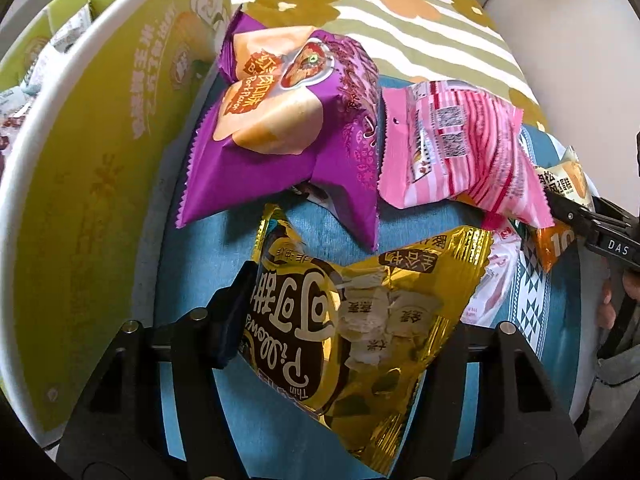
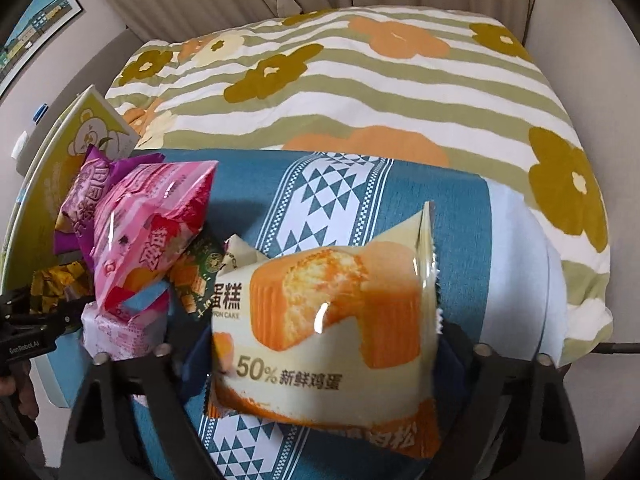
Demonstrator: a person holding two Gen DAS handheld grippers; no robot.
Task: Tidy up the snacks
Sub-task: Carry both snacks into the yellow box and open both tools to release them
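Observation:
A gold snack bag (image 1: 360, 320) sits between the fingers of my left gripper (image 1: 352, 312), which is shut on its sides; the left finger (image 1: 232, 320) presses the bag's edge and the right finger is hidden behind the bag. Beyond it a purple bag (image 1: 280, 140) and a pink striped bag (image 1: 452, 152) lie on the blue cloth (image 1: 320, 224). My right gripper (image 2: 324, 360) is shut on a cream and orange cake packet (image 2: 328, 320), whose edges meet both pads. The pink bag (image 2: 152, 216) lies just left of that packet.
A tall yellow-green box (image 1: 80, 160) with small packets inside stands at the left. A small green packet (image 2: 200, 276) and a white-pink packet (image 2: 116, 332) lie by the pile. Striped floral bedding (image 2: 360, 92) lies behind the blue patterned cloth.

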